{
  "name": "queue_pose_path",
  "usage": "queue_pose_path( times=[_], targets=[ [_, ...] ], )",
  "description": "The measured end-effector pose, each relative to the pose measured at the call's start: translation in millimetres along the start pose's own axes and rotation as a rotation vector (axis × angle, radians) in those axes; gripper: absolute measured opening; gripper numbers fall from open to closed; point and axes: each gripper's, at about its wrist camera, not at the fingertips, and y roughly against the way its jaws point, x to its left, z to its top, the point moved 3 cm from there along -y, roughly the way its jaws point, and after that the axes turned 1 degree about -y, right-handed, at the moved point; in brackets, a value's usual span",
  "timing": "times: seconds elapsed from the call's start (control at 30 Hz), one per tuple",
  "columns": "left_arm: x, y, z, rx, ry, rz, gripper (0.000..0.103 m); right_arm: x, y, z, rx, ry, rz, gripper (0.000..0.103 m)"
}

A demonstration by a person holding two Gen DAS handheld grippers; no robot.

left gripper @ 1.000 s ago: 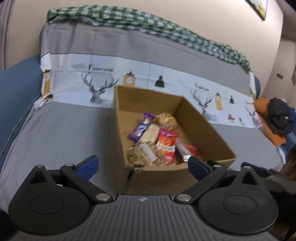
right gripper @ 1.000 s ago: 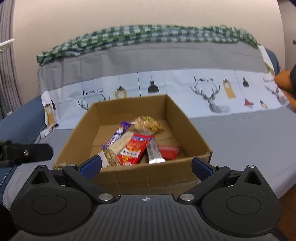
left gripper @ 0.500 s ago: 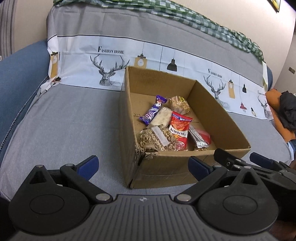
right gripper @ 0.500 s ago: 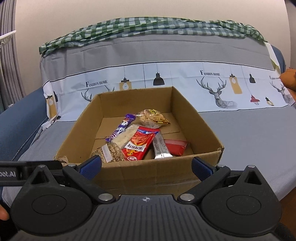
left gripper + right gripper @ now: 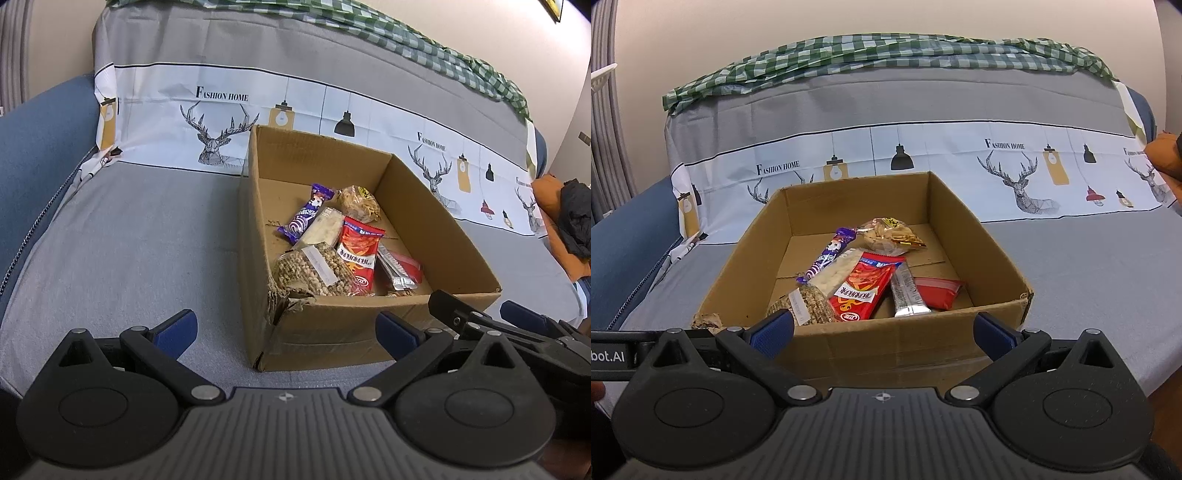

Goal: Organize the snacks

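On the sofa seat, cardboard box (image 5: 849, 343) held snack packets (image 5: 860, 290); left gripper (image 5: 284, 328) and right gripper (image 5: 882, 334) hovered at its near wall, jaws spread, empty.

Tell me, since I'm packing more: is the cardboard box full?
Not full. The cardboard box holds a few snack packets lying low, with bare floor showing.

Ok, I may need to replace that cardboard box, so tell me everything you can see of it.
The cardboard box is plain brown corrugated card, open-topped with no flaps showing, sitting flat on the grey sofa cover. Its near left corner is torn and crumpled, the rim frayed. Inside, snack packets lie piled together on the bottom, among them a red packet and a purple one. Both tongs hover in front of it, neither touching it.
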Motion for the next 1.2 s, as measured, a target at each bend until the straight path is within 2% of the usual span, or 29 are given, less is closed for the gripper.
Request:
queue_pose_path(
  times=[1.2],
  targets=[
    [-4.8,2.1,1.5,-0.015,-0.014,0.002,0.103,0.2,-1.4,0.0,0.001,0.002,-0.002,0.102]
  ],
)
